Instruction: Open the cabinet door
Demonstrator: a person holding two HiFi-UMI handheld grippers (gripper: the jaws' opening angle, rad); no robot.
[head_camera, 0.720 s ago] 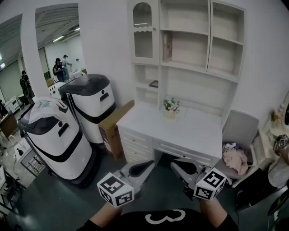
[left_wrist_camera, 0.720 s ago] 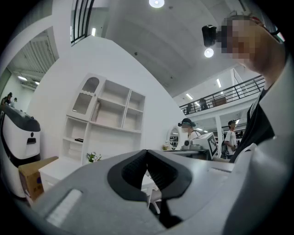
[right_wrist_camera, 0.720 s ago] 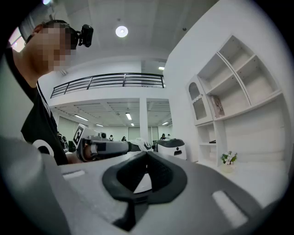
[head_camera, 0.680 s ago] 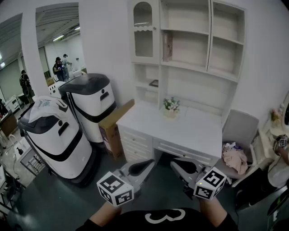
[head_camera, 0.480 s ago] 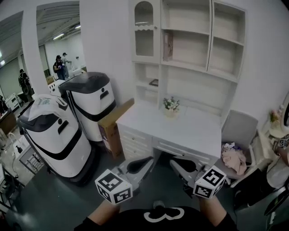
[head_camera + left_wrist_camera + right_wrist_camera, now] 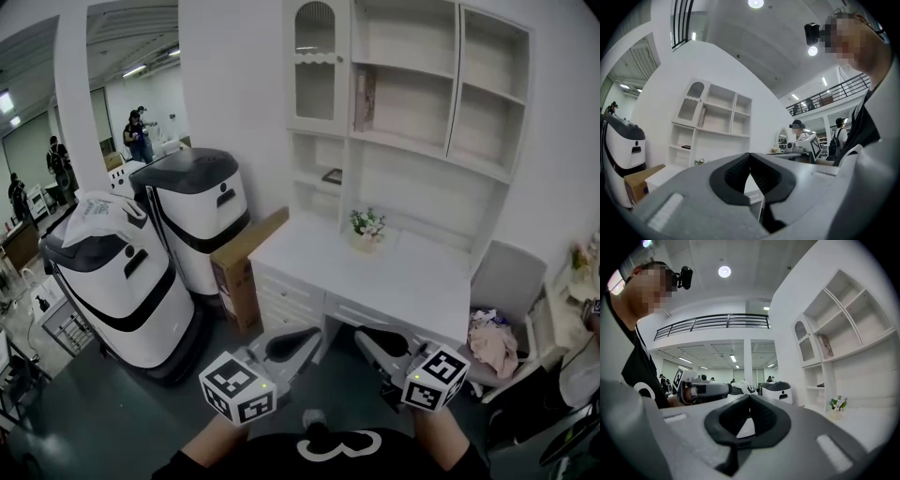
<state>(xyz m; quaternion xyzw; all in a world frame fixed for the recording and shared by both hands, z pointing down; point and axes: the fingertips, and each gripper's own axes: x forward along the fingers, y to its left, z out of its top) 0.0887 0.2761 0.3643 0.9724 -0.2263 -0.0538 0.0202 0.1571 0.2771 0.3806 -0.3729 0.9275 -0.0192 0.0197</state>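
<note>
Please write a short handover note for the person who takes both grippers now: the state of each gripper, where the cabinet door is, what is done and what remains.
Left gripper: jaws together, nothing between them, held level and low in front of the body.
Right gripper: the same, jaws together and empty.
Cabinet door: the arched glass door at the top left of the white hutch above the desk. It looks closed.
Done: nothing. Neither gripper is at the door, and both are on the near side of the desk.
Left: step to the desk, raise a gripper to the door, take hold at its edge or knob (not visible from here), and swing it open.
</note>
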